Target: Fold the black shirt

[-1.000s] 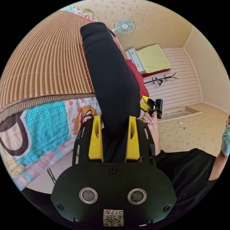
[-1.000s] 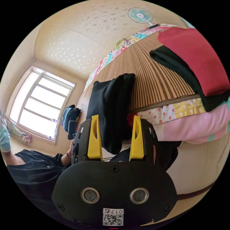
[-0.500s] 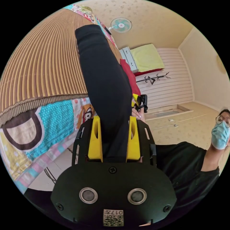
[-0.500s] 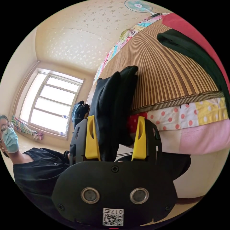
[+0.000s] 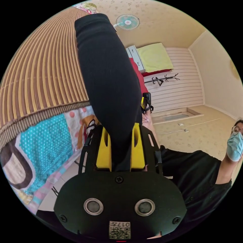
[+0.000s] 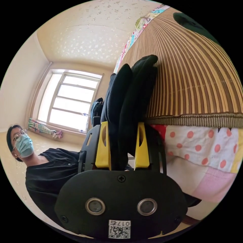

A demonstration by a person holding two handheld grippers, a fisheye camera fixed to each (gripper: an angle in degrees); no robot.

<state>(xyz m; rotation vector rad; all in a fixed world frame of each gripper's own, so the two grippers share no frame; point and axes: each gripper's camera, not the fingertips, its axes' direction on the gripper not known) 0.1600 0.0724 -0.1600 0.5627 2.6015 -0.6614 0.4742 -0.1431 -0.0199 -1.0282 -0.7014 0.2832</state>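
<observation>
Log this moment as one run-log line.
left gripper: shut on black shirt | right gripper: shut on black shirt | shirt: bunched, over striped mat edge

In the left gripper view, the folded black shirt (image 5: pixel 108 76) covers the gap between the left gripper (image 5: pixel 121 149)'s yellow jaws, so the jaw tips' contact is hidden behind cloth. The same fold blocks most of the red garment (image 5: pixel 138 76) and nearly all of the right gripper (image 5: pixel 146 101), whose jaws cannot be made out. The person (image 5: pixel 200 174) is cut off by the view's rim. In the right gripper view, a dark garment (image 6: pixel 192 24) on the striped mat (image 6: pixel 197 76) runs off the frame's edge, and the shirt's layers conceal the inner faces of the right gripper's jaws.
</observation>
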